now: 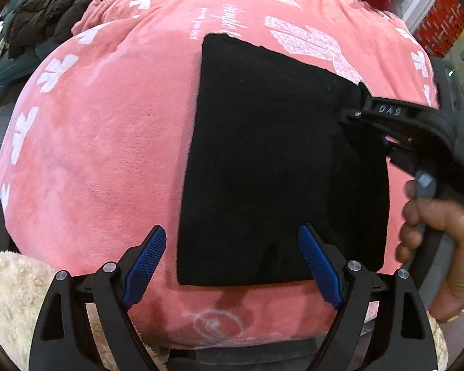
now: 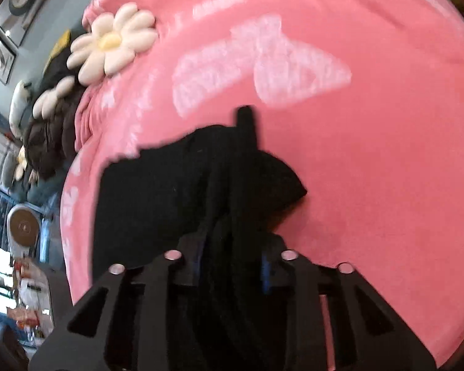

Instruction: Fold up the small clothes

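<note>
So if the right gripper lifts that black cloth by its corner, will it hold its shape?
Probably not. The black cloth bunches where the right gripper pinches it, so it likely droops. It looks light. The fuzzy pink blanket may drag on it.

— Where do we have the folded garment [image 1: 272, 160]?
— On the blanket [image 1: 102, 142], right of its middle, ahead of our left gripper [image 1: 232, 266].
— And our right gripper [image 1: 360, 105]?
— At the garment's far right corner. The daisy cushion [image 2: 111, 43] lies at the blanket's far edge.
</note>
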